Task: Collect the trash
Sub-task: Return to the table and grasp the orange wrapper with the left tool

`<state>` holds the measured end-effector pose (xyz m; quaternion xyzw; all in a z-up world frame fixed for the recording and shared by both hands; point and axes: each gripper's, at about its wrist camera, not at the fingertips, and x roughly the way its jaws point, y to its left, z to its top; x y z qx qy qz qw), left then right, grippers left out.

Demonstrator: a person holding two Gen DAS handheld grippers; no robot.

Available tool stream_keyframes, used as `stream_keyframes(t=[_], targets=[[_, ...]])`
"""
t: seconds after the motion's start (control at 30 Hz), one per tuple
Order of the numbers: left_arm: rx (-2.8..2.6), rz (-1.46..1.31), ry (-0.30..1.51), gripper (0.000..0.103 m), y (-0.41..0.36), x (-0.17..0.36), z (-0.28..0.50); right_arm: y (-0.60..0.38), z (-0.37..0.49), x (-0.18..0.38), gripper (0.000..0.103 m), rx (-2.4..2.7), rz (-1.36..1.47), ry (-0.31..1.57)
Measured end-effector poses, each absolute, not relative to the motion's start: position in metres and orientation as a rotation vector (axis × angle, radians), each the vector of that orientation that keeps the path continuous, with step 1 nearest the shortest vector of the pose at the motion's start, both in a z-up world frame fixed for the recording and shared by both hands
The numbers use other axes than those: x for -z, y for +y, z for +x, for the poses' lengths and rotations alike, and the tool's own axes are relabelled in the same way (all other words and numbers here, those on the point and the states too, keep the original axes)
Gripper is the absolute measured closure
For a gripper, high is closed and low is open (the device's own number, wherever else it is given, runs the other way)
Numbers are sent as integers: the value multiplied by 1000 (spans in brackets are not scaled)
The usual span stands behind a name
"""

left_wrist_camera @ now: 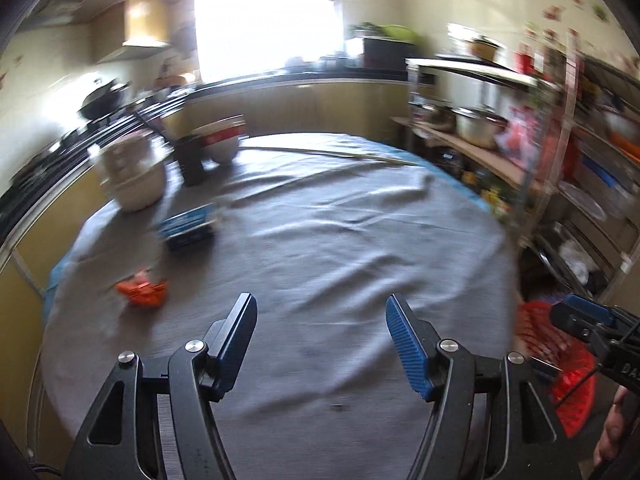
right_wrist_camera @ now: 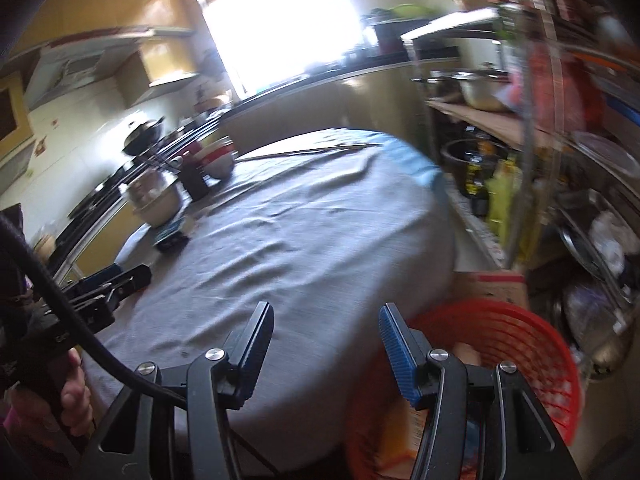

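An orange crumpled wrapper lies on the grey tablecloth at the left, ahead and left of my left gripper. A blue and white packet lies farther back; it also shows in the right wrist view. My left gripper is open and empty above the near part of the table. My right gripper is open and empty, at the table's right edge, partly over a red plastic basket that holds some trash. The basket also shows in the left wrist view.
Stacked bowls, a dark cup and red and white bowls stand at the table's back left. A long stick lies across the far side. Shelves with pots and bottles stand close on the right. A counter runs behind.
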<state>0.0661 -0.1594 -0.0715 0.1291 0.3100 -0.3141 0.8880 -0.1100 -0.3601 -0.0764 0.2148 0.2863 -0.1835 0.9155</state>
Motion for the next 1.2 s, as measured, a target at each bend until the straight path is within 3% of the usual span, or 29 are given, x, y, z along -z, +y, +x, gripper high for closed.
stream_keyframes(t=[0.5, 1.03, 1.1, 1.2], targets=[[273, -15, 843, 33, -21, 101, 210, -299, -31, 88, 44, 214, 396, 679], [212, -149, 1084, 34, -64, 152, 291, -305, -10, 94, 44, 184, 397, 707], [234, -153, 1071, 62, -64, 156, 290, -305, 4, 89, 44, 158, 396, 702], [289, -155, 1053, 72, -62, 157, 288, -302, 39, 81, 44, 93, 405, 710]])
